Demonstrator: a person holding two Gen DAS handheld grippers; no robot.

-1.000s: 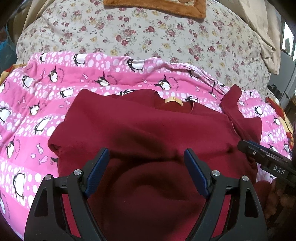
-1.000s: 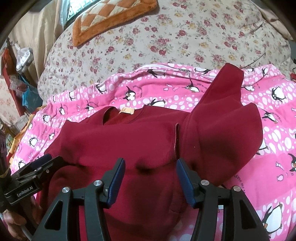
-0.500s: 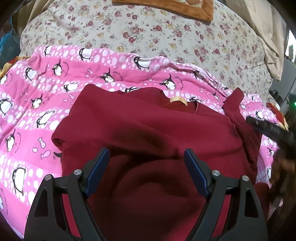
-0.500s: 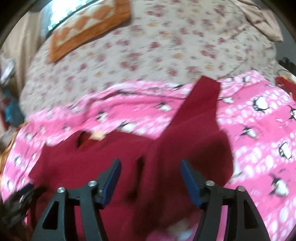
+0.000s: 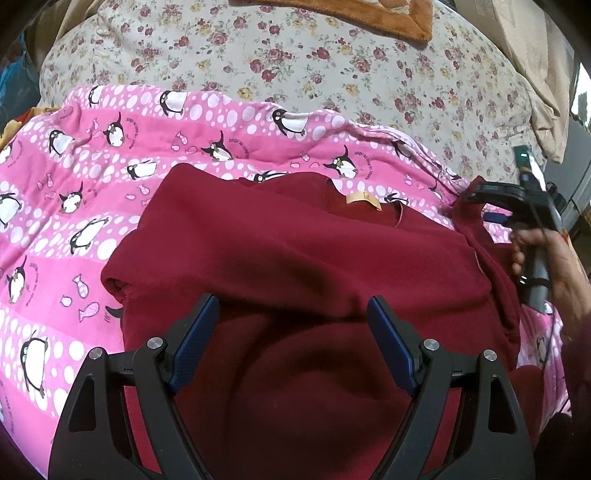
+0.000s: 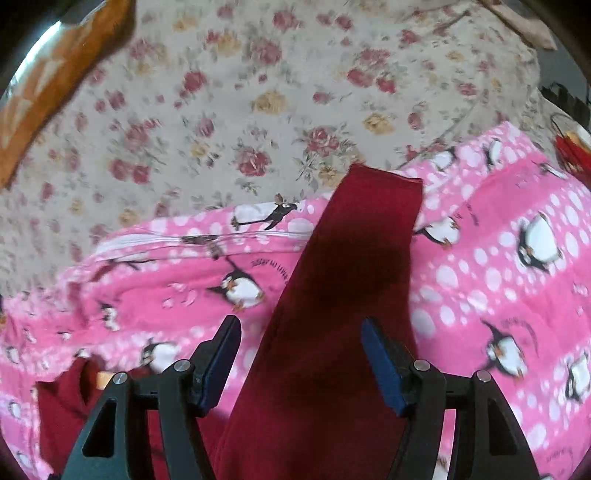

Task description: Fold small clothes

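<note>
A dark red sweater [image 5: 288, 266] lies front up on a pink penguin blanket [image 5: 92, 192], its neck label [image 5: 362, 200] pointing away. My left gripper [image 5: 291, 321] is open and empty, hovering over the sweater's body. My right gripper [image 6: 301, 341] is open and empty over the sweater's right sleeve [image 6: 354, 280], which stretches away toward the blanket's far edge. The right gripper also shows in the left wrist view [image 5: 491, 206], at the sleeve's far right.
The pink blanket [image 6: 517, 258] lies on a floral bedspread [image 5: 295, 62]. An orange quilted mat [image 5: 351, 14] sits at the back. Beige fabric [image 5: 532, 66] is bunched at the far right. Red items [image 6: 570, 151] lie at the bed's right edge.
My right gripper has moved forward and to the right, from over the sweater's body to over the outstretched sleeve. My left gripper has drifted slightly left and stays open.
</note>
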